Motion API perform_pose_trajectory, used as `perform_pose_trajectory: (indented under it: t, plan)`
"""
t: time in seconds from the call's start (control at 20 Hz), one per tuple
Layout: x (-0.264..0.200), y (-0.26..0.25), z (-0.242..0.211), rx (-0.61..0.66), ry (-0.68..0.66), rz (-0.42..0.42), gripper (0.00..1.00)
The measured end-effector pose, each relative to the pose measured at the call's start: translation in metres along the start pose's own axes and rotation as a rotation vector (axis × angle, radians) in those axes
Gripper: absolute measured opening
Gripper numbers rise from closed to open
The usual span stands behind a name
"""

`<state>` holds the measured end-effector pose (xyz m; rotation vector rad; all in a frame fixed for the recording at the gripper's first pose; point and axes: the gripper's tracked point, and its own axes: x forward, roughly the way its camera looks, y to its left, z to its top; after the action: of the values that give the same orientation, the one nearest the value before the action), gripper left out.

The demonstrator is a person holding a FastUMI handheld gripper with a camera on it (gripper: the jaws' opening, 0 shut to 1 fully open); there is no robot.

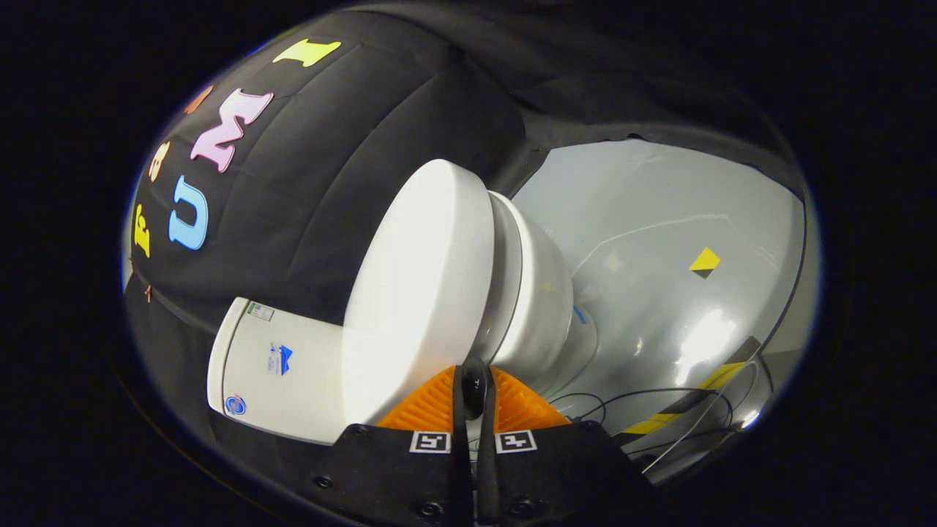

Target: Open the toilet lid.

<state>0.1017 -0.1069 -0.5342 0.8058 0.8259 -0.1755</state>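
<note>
A white toilet stands ahead of me, seen rolled on its side. Its lid [417,285] lies down flat on the seat [509,271], over the bowl [545,315]. The tank [282,366] with small stickers is behind the lid, against the black cloth wall. My gripper [473,384] is shut, its two fingers pressed together with nothing between them. The fingertips sit right at the lid's side rim, close to the seam where lid meets seat. I cannot tell whether they touch it.
A shiny grey floor [659,241] spreads beyond the bowl, with a small yellow-and-black marker [705,261]. Yellow-and-black hazard tape [703,388] and thin dark cables [622,410] lie on the floor near the toilet's base. Black cloth [329,183] walls the booth behind the tank.
</note>
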Motion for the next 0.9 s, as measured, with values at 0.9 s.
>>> perform_pose_trajectory:
  t: [0.9]
  plan:
    - [-0.096, 0.192, 0.032, -0.594, -0.32, -0.096, 0.07]
